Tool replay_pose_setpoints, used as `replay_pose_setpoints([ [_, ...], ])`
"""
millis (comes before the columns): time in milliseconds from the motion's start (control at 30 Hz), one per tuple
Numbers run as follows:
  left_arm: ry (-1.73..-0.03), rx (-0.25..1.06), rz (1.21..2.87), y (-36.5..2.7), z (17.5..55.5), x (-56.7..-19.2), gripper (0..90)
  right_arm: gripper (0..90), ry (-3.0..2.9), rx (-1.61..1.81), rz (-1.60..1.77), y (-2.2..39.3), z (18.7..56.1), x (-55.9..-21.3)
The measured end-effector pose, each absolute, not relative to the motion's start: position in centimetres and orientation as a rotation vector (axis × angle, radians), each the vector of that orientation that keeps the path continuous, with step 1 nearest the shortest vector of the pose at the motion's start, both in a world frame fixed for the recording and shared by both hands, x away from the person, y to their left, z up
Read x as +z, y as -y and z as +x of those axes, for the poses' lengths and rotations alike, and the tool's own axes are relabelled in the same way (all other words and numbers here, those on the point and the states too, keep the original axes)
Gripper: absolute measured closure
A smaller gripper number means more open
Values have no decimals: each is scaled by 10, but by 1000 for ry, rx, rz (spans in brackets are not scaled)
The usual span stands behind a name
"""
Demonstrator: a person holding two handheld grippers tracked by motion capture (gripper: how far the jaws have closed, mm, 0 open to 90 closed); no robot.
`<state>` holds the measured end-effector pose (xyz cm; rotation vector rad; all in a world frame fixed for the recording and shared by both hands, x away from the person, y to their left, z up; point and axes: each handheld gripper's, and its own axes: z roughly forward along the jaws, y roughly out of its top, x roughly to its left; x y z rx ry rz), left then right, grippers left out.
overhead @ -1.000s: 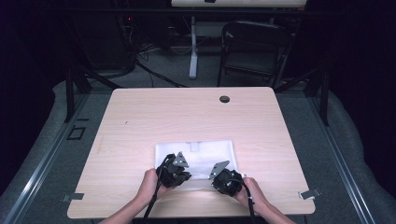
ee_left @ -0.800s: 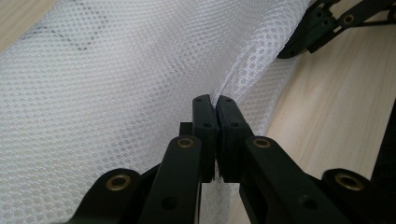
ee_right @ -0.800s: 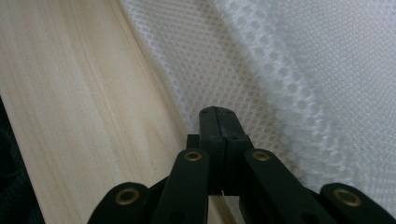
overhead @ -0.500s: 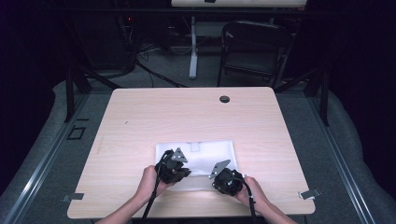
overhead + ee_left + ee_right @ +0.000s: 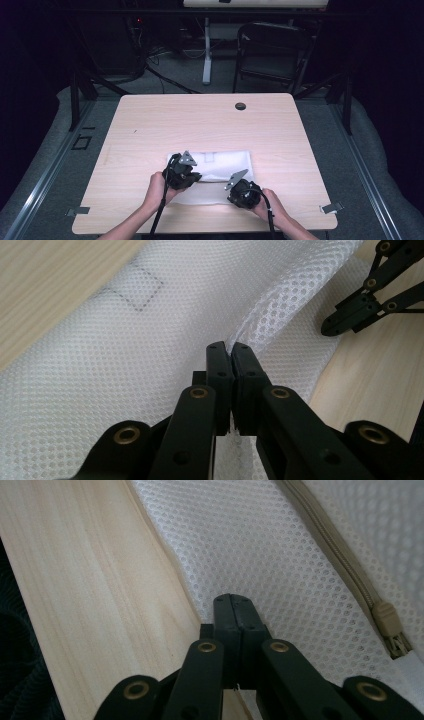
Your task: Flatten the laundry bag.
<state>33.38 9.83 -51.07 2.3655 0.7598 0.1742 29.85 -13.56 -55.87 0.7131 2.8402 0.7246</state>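
A white mesh bag (image 5: 225,162) lies flat on the near half of the wooden table (image 5: 200,125). My left gripper (image 5: 198,177) is at the bag's left part, and its jaws are shut on a raised ridge of the mesh (image 5: 280,305), pinched at the tips (image 5: 230,347). My right gripper (image 5: 229,190) is at the bag's near edge; its jaws are together on the mesh border (image 5: 234,600), beside the bare wood. A beige zipper (image 5: 345,570) with its pull (image 5: 390,622) runs along the bag to the right of those jaws. The right gripper (image 5: 370,295) also shows off the bag in the left gripper view.
A small dark grommet (image 5: 240,106) sits in the table near its far edge. A folding chair (image 5: 270,50) and cables stand on the floor beyond the table. The near table edge (image 5: 20,605) runs close to the right gripper.
My left gripper has shifted slightly away from the person, drawing up the fold of mesh it holds. The right gripper has stayed in place.
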Motion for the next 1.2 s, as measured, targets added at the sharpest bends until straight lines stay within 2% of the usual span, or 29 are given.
replay_pose_setpoints([
  [767,-747,272,2345,-93,360,-468,880,900,-2836,701,701,134,297,-558],
  [1200,-792,402,2335,-92,383,-443,882,900,-2840,731,710,135,297,-559],
])
